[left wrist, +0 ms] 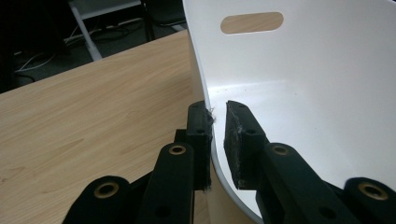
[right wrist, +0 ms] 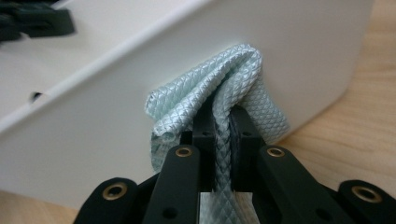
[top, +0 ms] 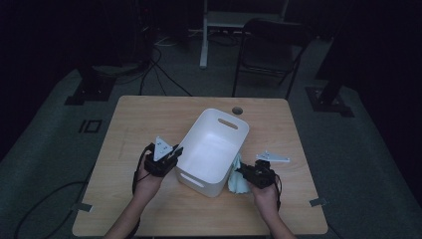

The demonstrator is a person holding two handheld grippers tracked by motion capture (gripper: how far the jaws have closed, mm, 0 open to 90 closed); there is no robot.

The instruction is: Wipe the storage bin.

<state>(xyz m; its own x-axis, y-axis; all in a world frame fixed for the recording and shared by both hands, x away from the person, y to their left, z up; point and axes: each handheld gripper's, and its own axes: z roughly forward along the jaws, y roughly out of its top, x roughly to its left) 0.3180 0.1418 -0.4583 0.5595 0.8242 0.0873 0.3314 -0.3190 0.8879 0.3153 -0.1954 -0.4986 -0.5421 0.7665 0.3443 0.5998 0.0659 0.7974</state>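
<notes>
No text, label, brand, number or sign can be read in any of the views.

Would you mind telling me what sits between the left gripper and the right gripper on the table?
The white bin lies between them in the high view: the left gripper clamps its wall, and the right gripper holds a pale blue cloth against its other side.
</notes>
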